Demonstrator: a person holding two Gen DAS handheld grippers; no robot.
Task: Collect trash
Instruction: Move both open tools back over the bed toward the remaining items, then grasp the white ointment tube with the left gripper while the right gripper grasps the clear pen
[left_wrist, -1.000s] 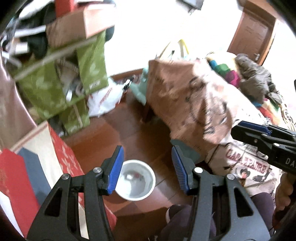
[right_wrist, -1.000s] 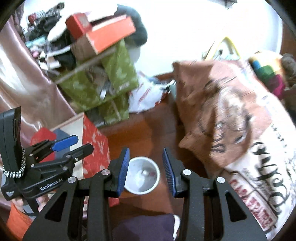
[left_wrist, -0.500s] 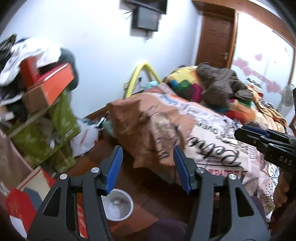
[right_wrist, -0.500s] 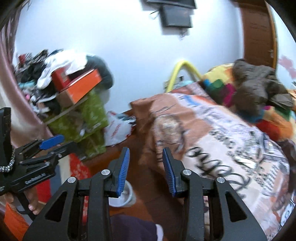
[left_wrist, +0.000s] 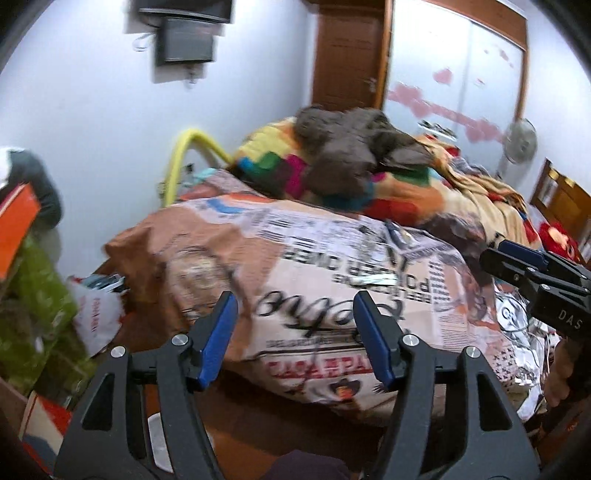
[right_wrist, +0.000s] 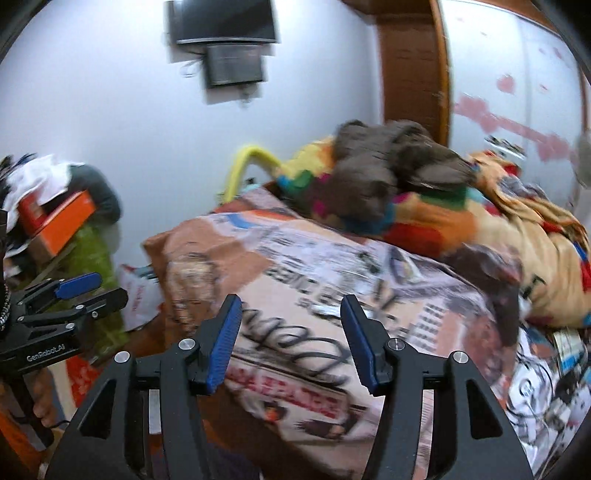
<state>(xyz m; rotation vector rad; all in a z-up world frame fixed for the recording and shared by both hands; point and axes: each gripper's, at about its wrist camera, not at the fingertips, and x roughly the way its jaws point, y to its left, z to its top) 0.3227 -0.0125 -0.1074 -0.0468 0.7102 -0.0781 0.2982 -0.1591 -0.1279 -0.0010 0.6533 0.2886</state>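
Left gripper (left_wrist: 293, 332), right gripper (right_wrist: 291, 334): jaws seemingly apart.

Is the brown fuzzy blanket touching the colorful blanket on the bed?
Touching. The left wrist view shows the brown blanket lying right on the colorful blanket.

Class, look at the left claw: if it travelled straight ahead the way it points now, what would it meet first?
Most likely the printed quilt on the bed. The open left claw frames it, with nothing visible between. Depth is hard to judge through the fisheye.
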